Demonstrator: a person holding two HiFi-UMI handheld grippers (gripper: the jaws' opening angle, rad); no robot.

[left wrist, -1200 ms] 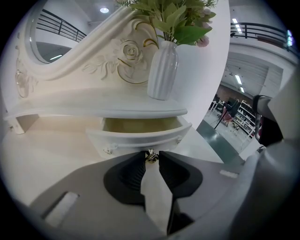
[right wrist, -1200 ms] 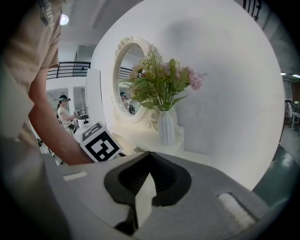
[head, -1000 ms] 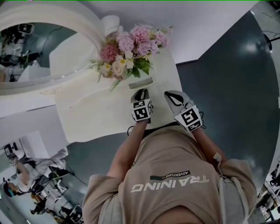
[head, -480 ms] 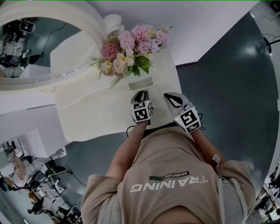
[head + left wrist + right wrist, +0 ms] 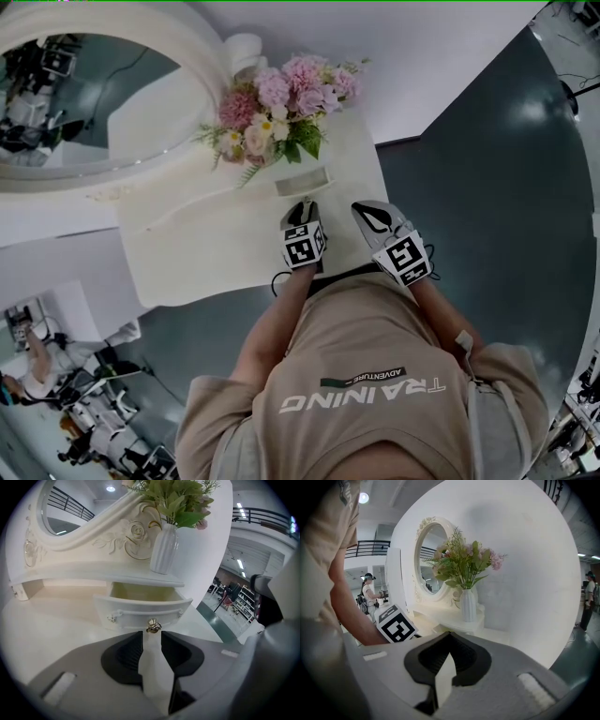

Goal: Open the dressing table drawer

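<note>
Dressing table drawer [image 5: 140,607], centre frame, is sitting pulled out; left gripper [image 5: 151,634] fingers, just opening, are standing apart short of its brass knob [image 5: 153,627], apparently releasing it; right gripper [image 5: 449,638] is idling closed, empty.

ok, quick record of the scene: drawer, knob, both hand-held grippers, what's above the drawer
drawer: pulled partly out of the dressing table
knob: gold, on the drawer front, at the mouth of the left jaws
left hand-held gripper: jaws apart, have just been opening; pads off the knob
right hand-held gripper: jaws together, empty, off to the side
vase: white, with flowers, upright on the shelf above the drawer
</note>
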